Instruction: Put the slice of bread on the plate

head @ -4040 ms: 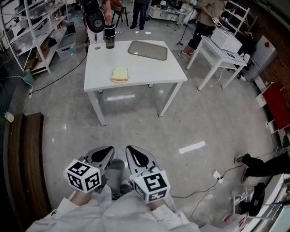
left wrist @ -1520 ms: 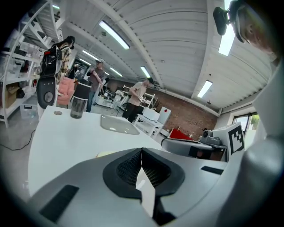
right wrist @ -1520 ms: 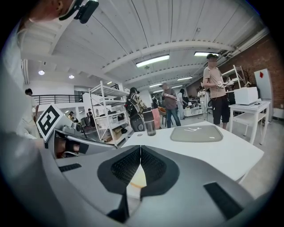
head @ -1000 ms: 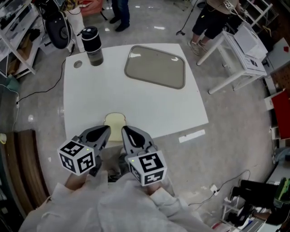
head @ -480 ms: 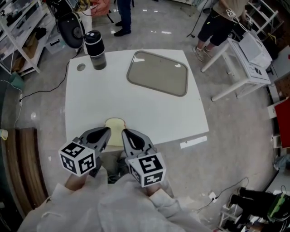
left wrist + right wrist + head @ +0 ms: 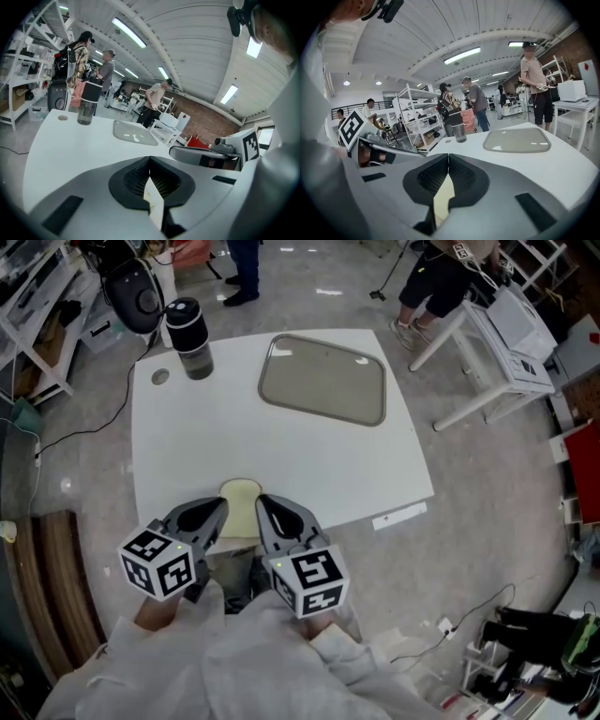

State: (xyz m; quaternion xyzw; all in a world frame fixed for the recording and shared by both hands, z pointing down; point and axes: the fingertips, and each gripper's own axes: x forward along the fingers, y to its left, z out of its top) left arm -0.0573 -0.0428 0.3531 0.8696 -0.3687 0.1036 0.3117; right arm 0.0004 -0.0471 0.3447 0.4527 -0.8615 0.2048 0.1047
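Note:
The pale slice of bread (image 6: pixel 240 497) lies at the white table's (image 6: pixel 187 446) near edge, partly hidden behind my two grippers. My left gripper (image 6: pixel 221 506) and right gripper (image 6: pixel 262 502) hang side by side just over the bread's near side, both shut with nothing held. The grey, rounded rectangular plate (image 6: pixel 323 379) sits at the table's far right and shows as well in the left gripper view as the plate (image 6: pixel 134 133) and in the right gripper view as the plate (image 6: pixel 515 139). In each gripper view the jaws meet, at the left gripper (image 6: pixel 150 160) and the right gripper (image 6: pixel 448 157).
A black tumbler (image 6: pixel 188 337) stands at the far left corner, next to a small round hole (image 6: pixel 159 377). People stand beyond the table. A white side table (image 6: pixel 502 320) is at the right, a wooden bench (image 6: pixel 56 596) at the left, cables on the floor.
Four seconds ago I stood a few steps off; now I am at the table's near edge. Over the last second both grippers have stayed shut and barely moved.

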